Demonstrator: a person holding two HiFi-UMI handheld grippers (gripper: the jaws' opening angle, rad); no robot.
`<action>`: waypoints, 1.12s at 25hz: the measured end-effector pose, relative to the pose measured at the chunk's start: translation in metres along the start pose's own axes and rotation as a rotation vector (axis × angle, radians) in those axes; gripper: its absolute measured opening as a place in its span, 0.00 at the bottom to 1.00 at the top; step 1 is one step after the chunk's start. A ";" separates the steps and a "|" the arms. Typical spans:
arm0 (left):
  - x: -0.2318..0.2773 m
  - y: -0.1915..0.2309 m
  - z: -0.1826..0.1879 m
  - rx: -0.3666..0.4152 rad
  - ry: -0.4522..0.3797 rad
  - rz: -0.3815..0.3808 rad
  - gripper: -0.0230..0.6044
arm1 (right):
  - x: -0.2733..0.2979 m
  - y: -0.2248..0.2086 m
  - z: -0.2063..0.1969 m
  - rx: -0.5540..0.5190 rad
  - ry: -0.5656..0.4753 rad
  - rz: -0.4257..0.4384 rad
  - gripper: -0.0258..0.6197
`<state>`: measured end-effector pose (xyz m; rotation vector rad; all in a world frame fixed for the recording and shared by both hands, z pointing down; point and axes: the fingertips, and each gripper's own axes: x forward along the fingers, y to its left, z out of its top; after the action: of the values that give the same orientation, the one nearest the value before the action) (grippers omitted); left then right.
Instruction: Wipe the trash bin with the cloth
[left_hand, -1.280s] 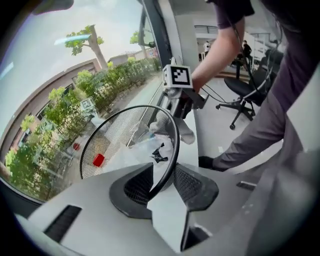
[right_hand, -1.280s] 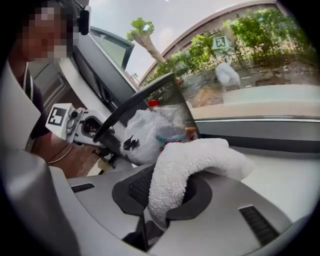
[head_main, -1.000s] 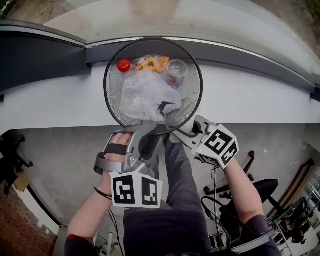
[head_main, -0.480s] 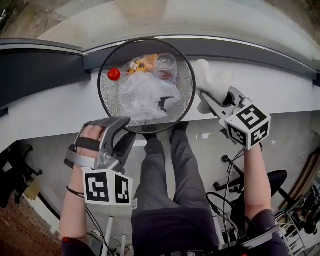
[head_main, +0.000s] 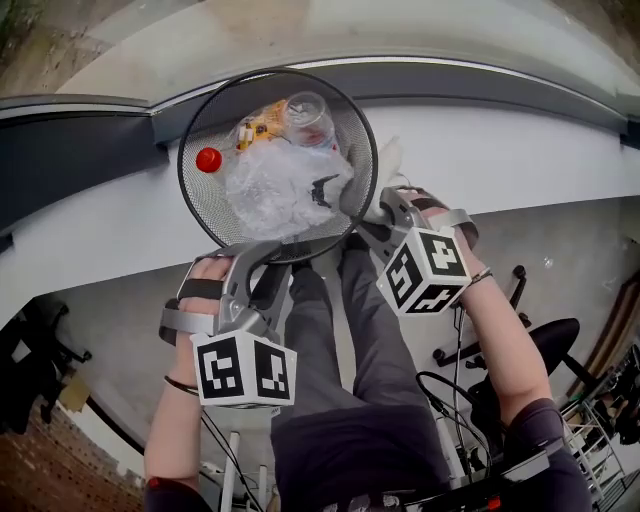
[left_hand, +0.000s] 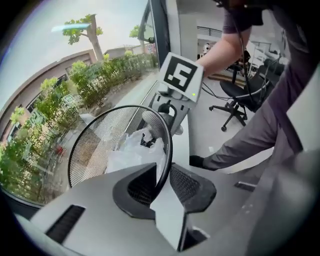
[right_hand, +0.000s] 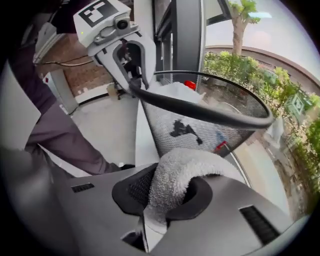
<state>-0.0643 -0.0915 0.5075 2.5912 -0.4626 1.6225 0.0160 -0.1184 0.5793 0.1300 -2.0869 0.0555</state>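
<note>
A black wire-mesh trash bin (head_main: 350, 130) stands on the white sill and holds a clear plastic bag (head_main: 270, 185), a red-capped bottle (head_main: 209, 160) and a plastic cup (head_main: 308, 118). My left gripper (head_main: 263, 265) is at the bin's near rim. Its jaws are closing, and in the left gripper view the rim (left_hand: 169, 145) runs between the pads (left_hand: 186, 185), which press on it. My right gripper (head_main: 383, 208) is shut on a white terry cloth (right_hand: 180, 175). It holds the cloth (head_main: 387, 165) against the bin's right outer wall (right_hand: 200, 125).
The white sill (head_main: 520, 150) runs left to right under a dark window frame (head_main: 70, 150), with glass behind the bin. The person's legs (head_main: 340, 340) are directly below the bin. An office chair (head_main: 540, 350) and cables lie on the floor at lower right.
My left gripper let go of the rim, drew back to the left, then returned and closed on the near rim. My right gripper swung the cloth out right, then back against the bin's right side.
</note>
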 end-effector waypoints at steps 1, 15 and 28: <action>0.001 -0.002 0.005 -0.029 -0.013 0.001 0.16 | 0.000 0.013 0.006 -0.028 -0.017 0.030 0.13; -0.058 0.028 0.022 -0.176 -0.194 -0.027 0.15 | -0.005 0.036 0.028 0.060 -0.126 0.088 0.13; -0.009 0.030 -0.043 0.059 0.096 0.034 0.23 | 0.023 0.002 0.019 0.112 0.029 0.075 0.13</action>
<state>-0.1137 -0.1092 0.5154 2.5459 -0.4619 1.7884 -0.0117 -0.1198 0.5899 0.1182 -2.0591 0.2180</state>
